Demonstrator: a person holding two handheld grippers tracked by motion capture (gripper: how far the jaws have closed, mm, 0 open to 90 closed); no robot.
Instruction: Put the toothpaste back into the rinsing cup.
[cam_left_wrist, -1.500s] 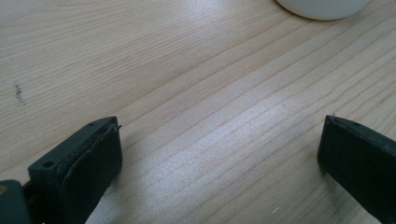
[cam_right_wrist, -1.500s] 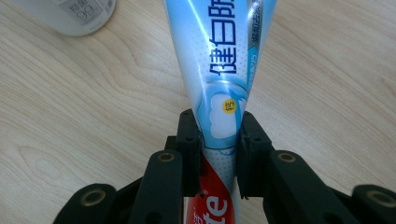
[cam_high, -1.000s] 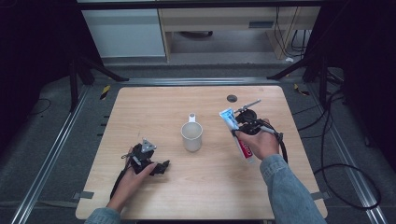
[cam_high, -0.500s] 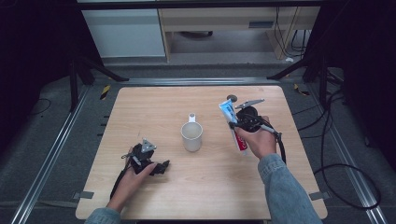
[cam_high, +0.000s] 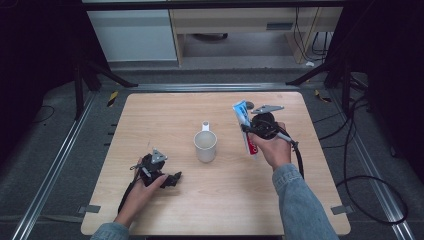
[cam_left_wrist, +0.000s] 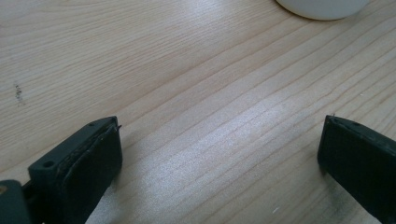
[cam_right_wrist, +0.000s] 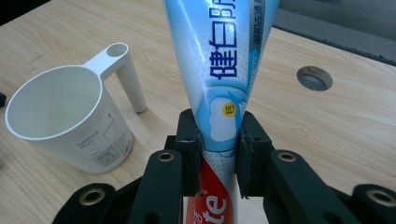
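Lower left of the high view, the left gripper (cam_high: 172, 179) rests on the bench (cam_high: 225, 200), well in from the near edge, its jaws spread wide with bare wood between them. In the left gripper view both jaws are cut off by the bottom corners, and the cup (cam_left_wrist: 322, 7) is a white sliver at the top edge. Right of centre in the high view, the right gripper (cam_high: 248, 131) is clenched on the tube (cam_high: 245, 126), one jaw on each flat side. The tube stands up off the bench, tilted; its red lower end is partly hidden behind the hand (cam_high: 272, 147). The cup sits mid-bench, just left of the tube, apart from it, with open wood all round. Far right, one round hole (cam_right_wrist: 314, 78) shows in the bench. One cup, one tube, two grippers.
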